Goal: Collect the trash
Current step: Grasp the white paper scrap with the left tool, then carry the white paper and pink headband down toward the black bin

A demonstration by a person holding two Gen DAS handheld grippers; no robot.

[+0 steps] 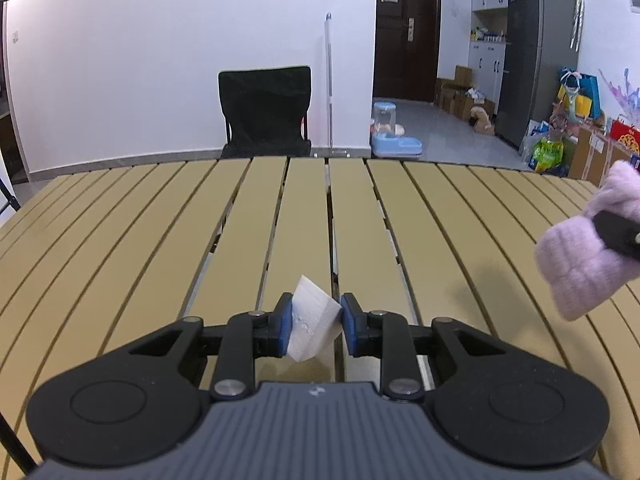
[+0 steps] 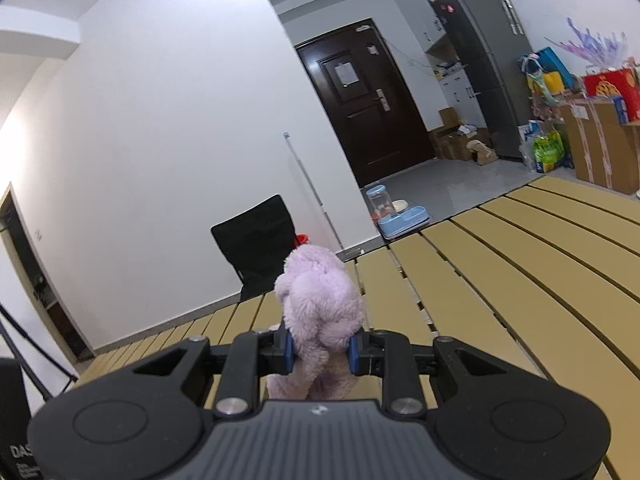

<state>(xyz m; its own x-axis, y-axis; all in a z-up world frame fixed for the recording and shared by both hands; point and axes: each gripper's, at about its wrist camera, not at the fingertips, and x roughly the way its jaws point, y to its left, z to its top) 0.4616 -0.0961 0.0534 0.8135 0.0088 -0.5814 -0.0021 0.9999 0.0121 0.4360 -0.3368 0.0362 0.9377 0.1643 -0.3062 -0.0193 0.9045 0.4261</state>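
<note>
Both tongs are clamped, left gripper (image 1: 315, 322) on a tissue (image 1: 314, 326), right gripper (image 2: 320, 347) on a plush sock (image 2: 318, 312); pickup looks done, carrying to a bin comes next.

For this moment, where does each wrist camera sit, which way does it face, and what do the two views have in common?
Left wrist: sits on the left gripper, looking along its fingers across the slatted table toward the black chair; its pads pinch a white tissue; the right gripper's lilac plush cloth shows at right.
Right wrist: sits on the right gripper, tilted, facing wall and dark door; its pads clamp the lilac plush cloth.
Shared: table, chair, door, fridge, blue pet feeder, plush cloth.
</note>
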